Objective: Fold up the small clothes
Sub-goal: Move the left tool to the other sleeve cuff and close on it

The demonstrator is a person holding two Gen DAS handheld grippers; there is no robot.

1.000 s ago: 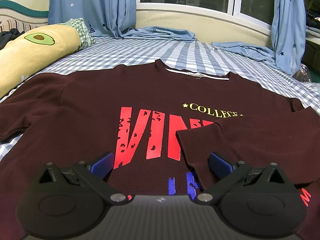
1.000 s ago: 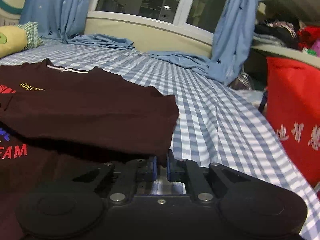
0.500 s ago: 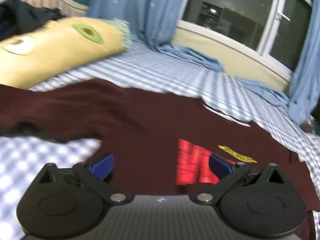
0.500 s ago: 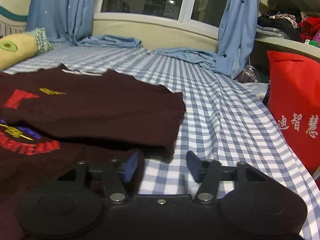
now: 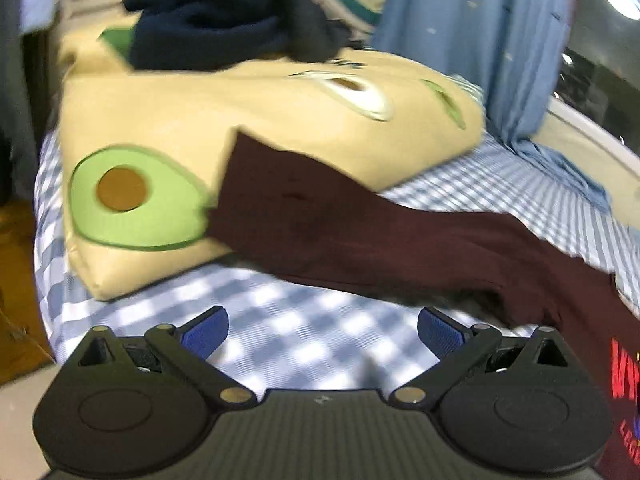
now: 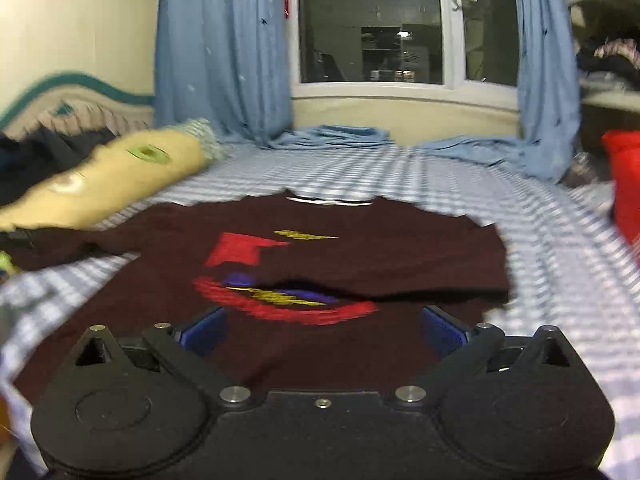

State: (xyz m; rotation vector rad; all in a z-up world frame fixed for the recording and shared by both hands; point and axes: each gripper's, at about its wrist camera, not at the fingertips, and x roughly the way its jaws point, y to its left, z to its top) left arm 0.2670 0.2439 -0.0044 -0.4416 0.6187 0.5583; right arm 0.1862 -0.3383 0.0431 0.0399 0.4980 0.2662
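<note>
Checked bed (image 6: 540, 240) w/ maroon sweatshirt (image 6: 360, 256) flat, avocado pillow (image 5: 260, 120) beside it.

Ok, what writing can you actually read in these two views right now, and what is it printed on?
Nothing reads in full.
Red letters on the dark maroon long-sleeved shirt, at the left wrist view's right edge: cut off and blurred, unreadable.
Smaller red letters below them: cut off, unreadable.
Red, yellow and blue chest print on the shirt in the right wrist view: motion-blurred, unreadable.
</note>
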